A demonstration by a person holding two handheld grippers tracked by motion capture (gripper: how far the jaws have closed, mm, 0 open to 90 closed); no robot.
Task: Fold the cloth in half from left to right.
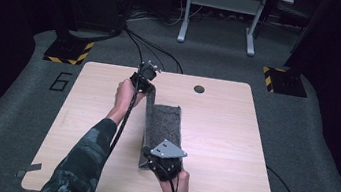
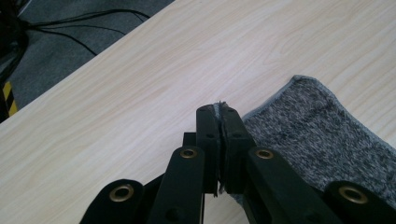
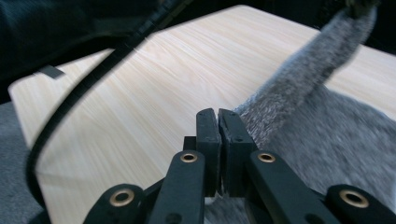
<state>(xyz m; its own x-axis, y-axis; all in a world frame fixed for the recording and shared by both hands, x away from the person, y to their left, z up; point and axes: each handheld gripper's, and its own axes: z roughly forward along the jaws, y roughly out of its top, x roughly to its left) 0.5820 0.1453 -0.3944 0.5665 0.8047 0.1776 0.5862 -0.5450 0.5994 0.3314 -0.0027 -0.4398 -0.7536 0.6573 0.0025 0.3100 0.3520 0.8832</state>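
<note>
A grey knitted cloth [image 1: 163, 125] lies lengthwise on the pale wooden table [image 1: 223, 134], partly doubled over. My left gripper [image 1: 143, 78] is at the cloth's far end, shut on its edge; the thin hem shows between the closed jaws in the left gripper view, with the grey cloth [image 2: 322, 130] spreading to the right. My right gripper [image 1: 163, 161] is at the near end, shut on the cloth's corner. In the right gripper view the cloth [image 3: 317, 116] rises in a taut strip toward the far hand.
A dark round hole [image 1: 199, 89] sits in the table near its far edge. Cables [image 1: 125, 115] trail from both grippers along the forearms. Grey carpet [image 1: 330, 164] surrounds the table, with a metal stand [image 1: 220, 12] beyond it.
</note>
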